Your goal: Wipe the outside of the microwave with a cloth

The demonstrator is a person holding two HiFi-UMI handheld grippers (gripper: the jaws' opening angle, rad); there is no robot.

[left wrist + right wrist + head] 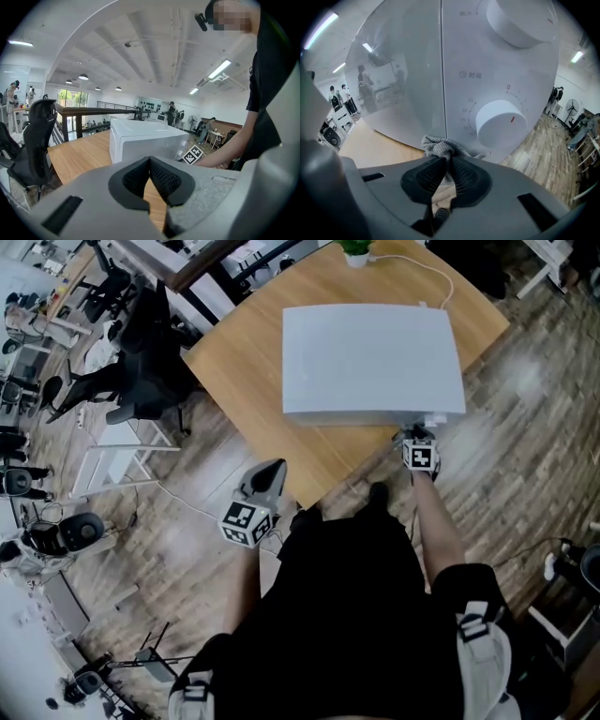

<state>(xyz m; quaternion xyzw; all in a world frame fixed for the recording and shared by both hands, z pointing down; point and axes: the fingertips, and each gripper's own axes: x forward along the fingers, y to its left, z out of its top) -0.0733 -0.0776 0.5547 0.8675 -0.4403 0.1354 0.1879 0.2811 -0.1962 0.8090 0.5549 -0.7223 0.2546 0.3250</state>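
An open-plan office, shown by black swivel chairs, a wooden desk and ceiling strip lights

In the right gripper view the cloth vanishes at its lower end between the jaws of the right claw. The microwave has its upper knob cut off by the top edge; the dial print is too small to read. In the head view its front face is hidden.

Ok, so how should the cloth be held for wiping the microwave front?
Probably by its bunched middle, as the right gripper has it: the cloth is pinched between the jaws with a gathered wad sticking out ahead, so it meets the microwave front head-on.
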